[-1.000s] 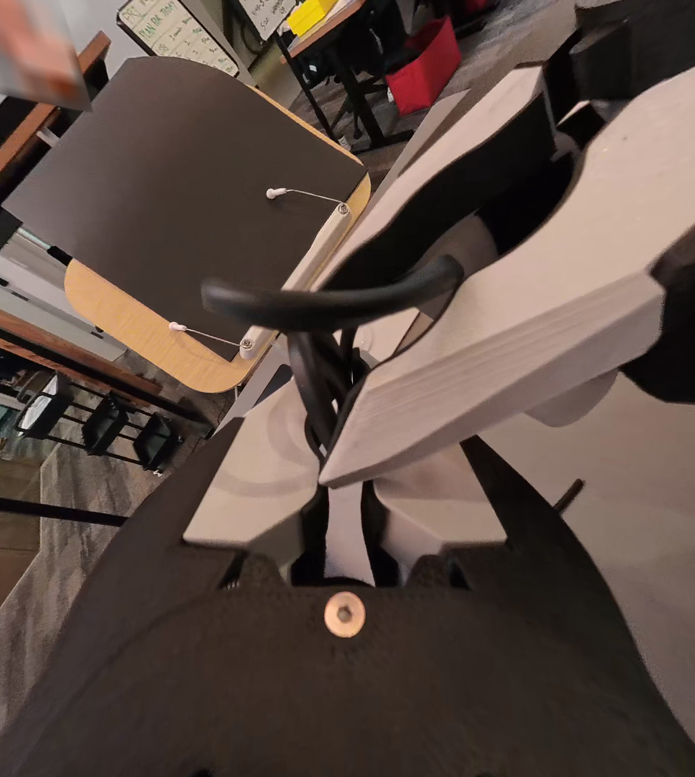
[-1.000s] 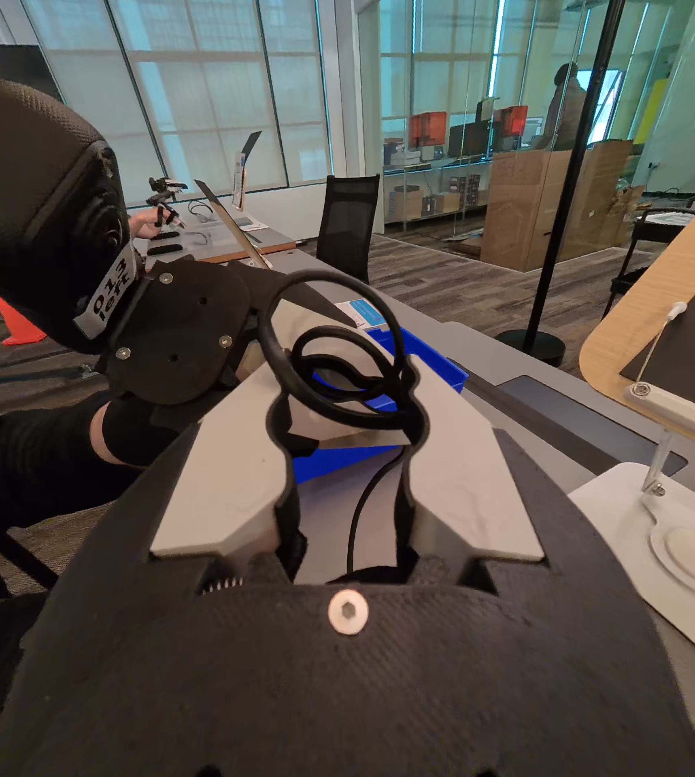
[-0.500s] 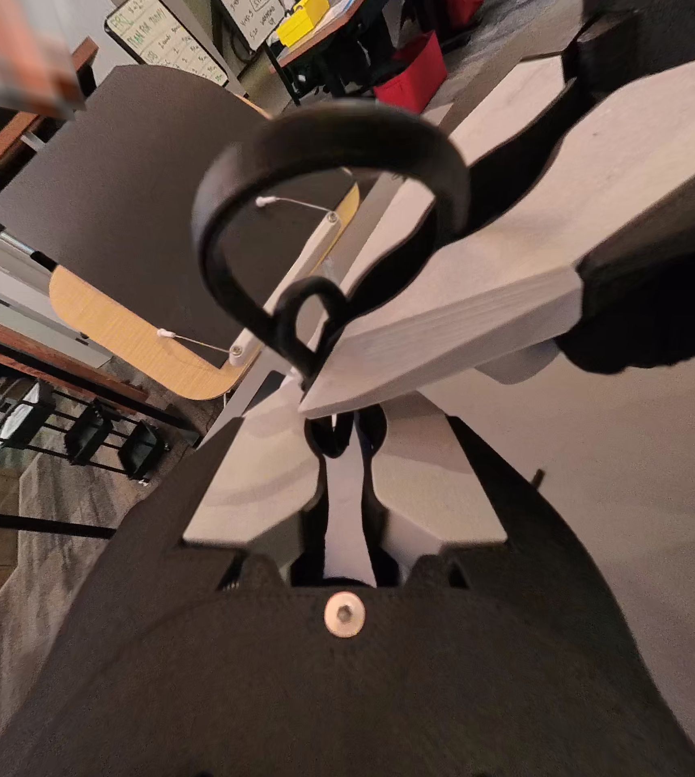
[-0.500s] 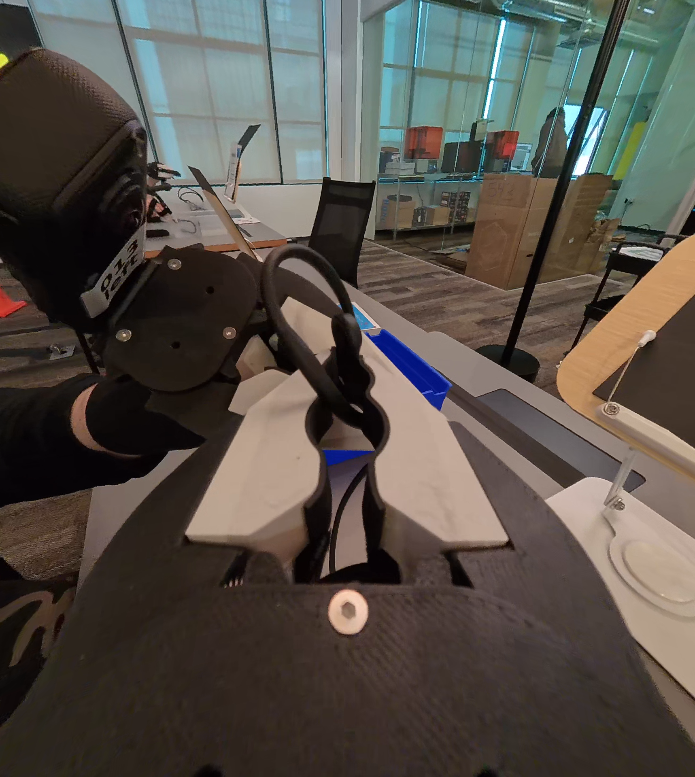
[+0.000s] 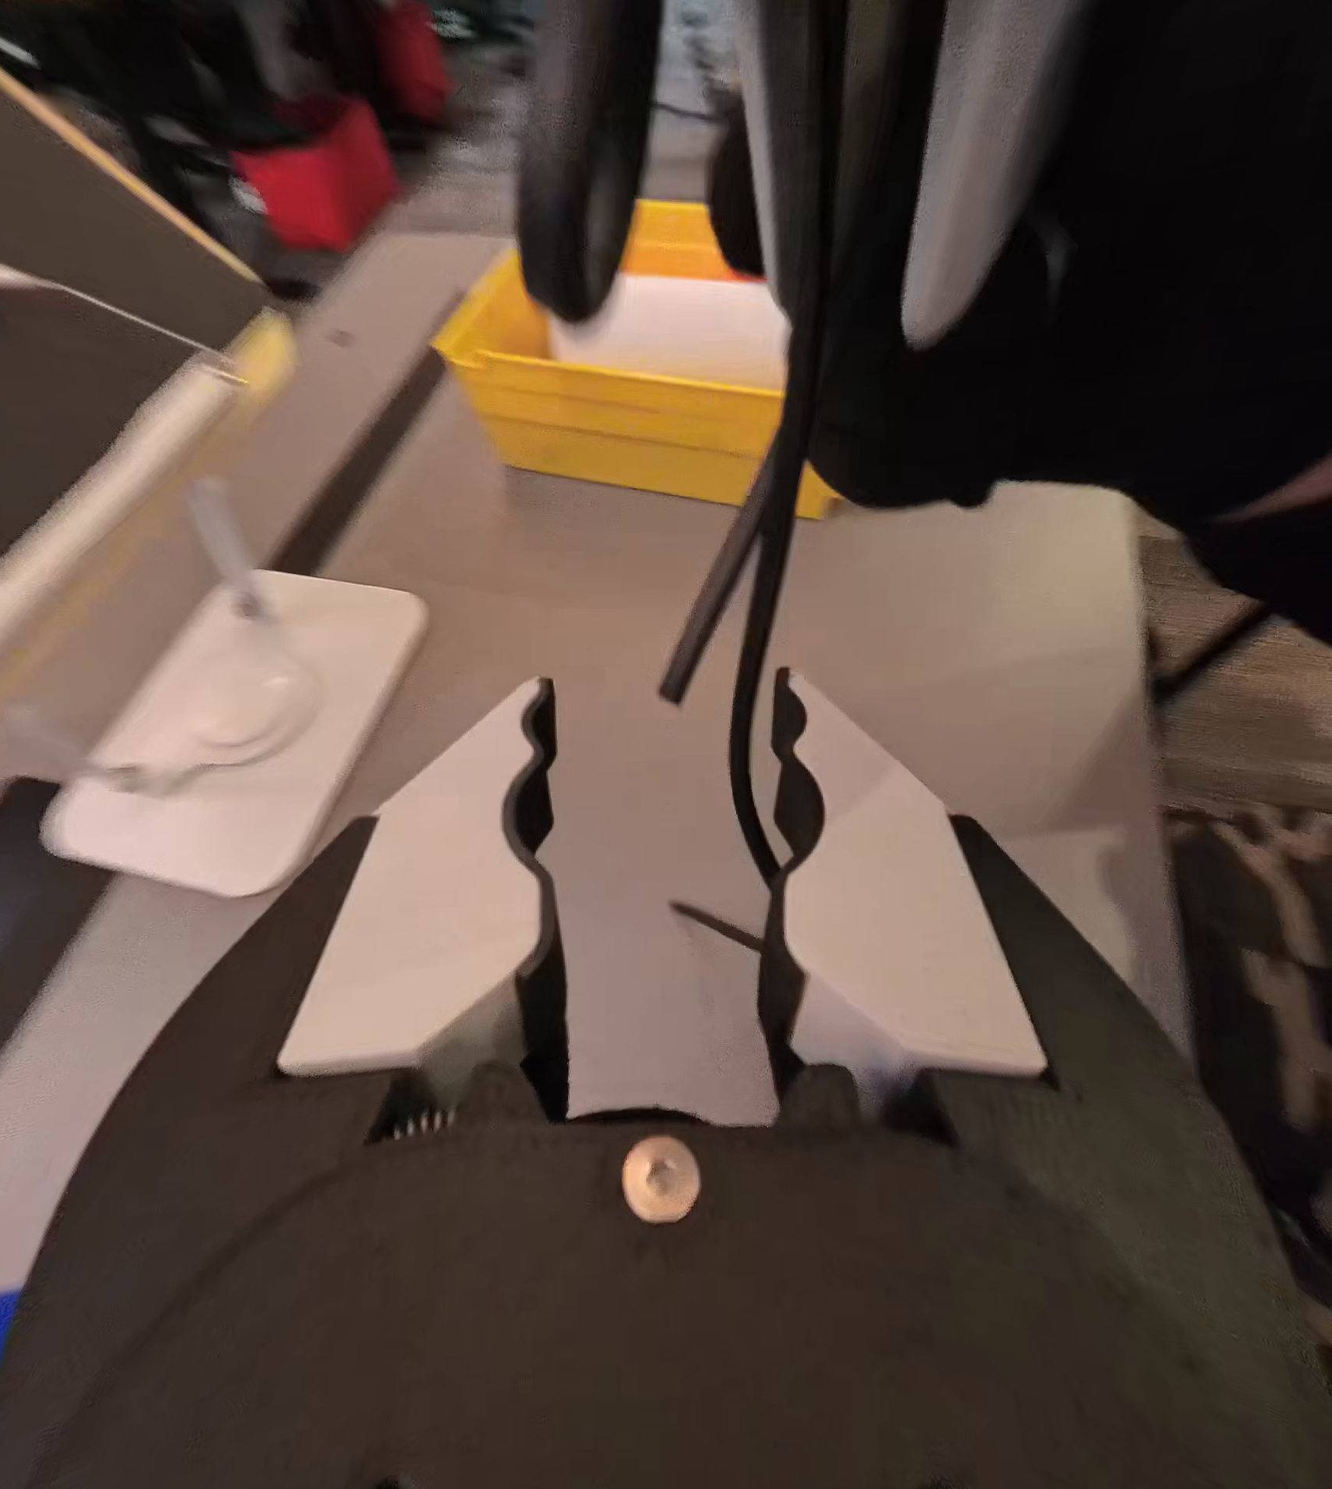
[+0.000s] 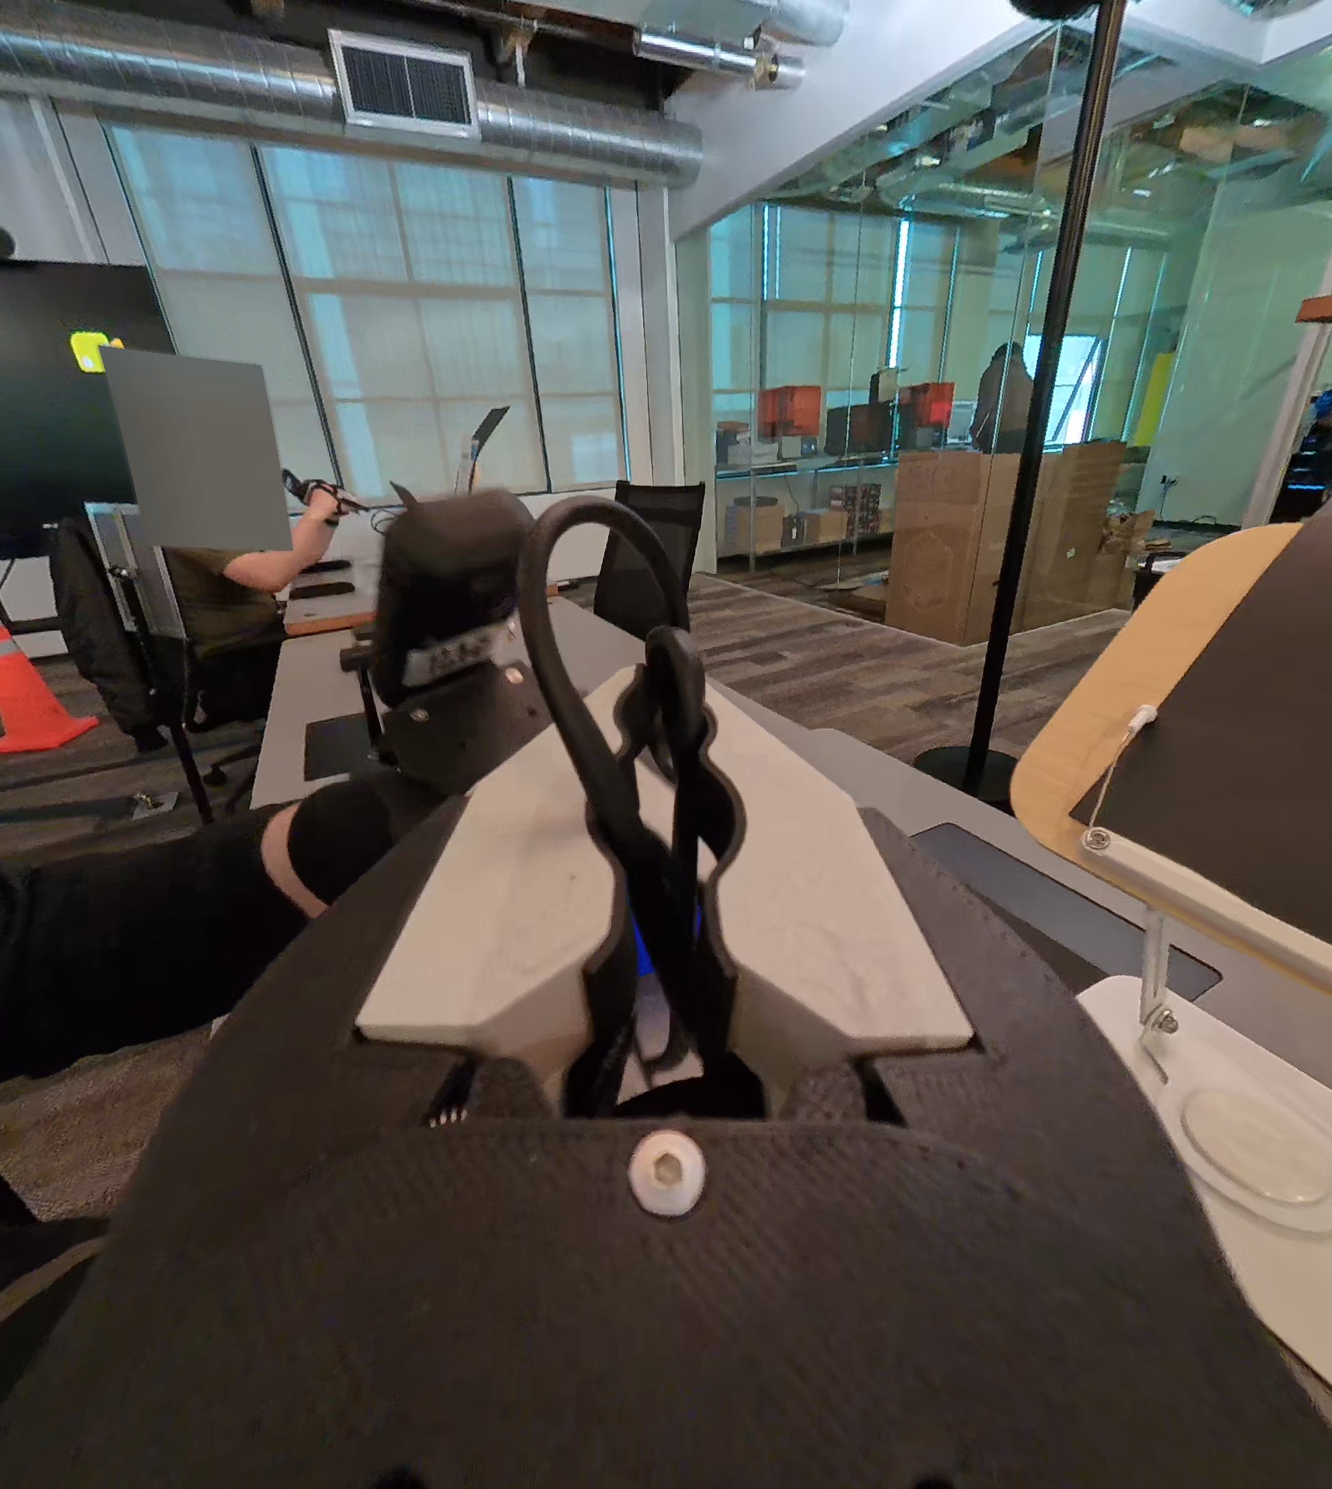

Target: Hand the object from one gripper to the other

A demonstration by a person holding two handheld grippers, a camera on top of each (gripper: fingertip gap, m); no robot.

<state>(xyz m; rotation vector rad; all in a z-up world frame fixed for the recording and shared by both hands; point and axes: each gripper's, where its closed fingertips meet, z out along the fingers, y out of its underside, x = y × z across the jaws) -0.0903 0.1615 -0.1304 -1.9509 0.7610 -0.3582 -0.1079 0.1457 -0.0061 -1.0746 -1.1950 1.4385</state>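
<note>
Two grippers, one black cable. Right gripper (image 6: 666,773) tilted up and forward over the grey table (image 6: 832,749), white fingers (image 6: 799,878) pressed together on the black cable (image 6: 558,636). Cable's loop arches up out of the fingertips, bending left at the top; a smaller loop sits right at the tips. Long axis roughly along the fingers, near vertical in the right wrist view. Strands run back between the fingers toward the gripper body.

Left gripper (image 5: 662,701) lower, angled down at the table, jaws spread wide, holding nothing. From the left wrist view the cable hangs from the right gripper above: two loose ends point down, one straight cut end stops just ahead of the fingertip gap, the other curves in against the inner edge of the right-side finger (image 5: 872,886); whether it touches is unclear, blurred.

Black-sleeved arm (image 6: 122,959) reaches in from the left behind the left gripper. Yellow bin (image 5: 622,411) farther down the table, white stand base (image 5: 243,741) to the left.
</note>
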